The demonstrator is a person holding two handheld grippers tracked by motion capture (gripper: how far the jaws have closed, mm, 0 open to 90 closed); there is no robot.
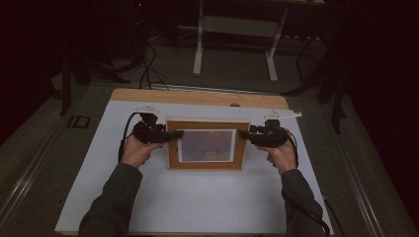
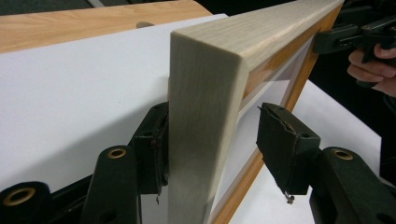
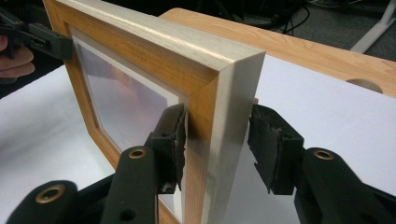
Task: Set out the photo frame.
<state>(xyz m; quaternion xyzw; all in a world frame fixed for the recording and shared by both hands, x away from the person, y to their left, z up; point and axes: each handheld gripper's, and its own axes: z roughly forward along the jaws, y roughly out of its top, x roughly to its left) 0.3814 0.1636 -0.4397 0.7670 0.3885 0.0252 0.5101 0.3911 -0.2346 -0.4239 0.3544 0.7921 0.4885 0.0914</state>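
Observation:
A wooden picture frame [image 1: 206, 165] with a pale outer edge stands upright on the white sheet [image 1: 197, 202], its glazed picture facing the person. My left gripper [image 1: 177, 134] straddles the frame's left side rail [image 2: 205, 116]. One pad [image 2: 152, 149] touches the back, while the other pad [image 2: 280, 144] stands clear of the front, so the gripper is open. My right gripper [image 1: 243, 133] straddles the right side rail [image 3: 224, 107]. Its near pad [image 3: 172, 140] lies against the front face, and its other pad [image 3: 271, 144] sits just off the back.
The sheet covers a wooden table [image 1: 197, 96] whose bare strip at the back has a round hole [image 1: 234, 104]. Beyond the table stand a white frame's legs [image 1: 197, 49], with cables [image 1: 148, 69] on the dark floor.

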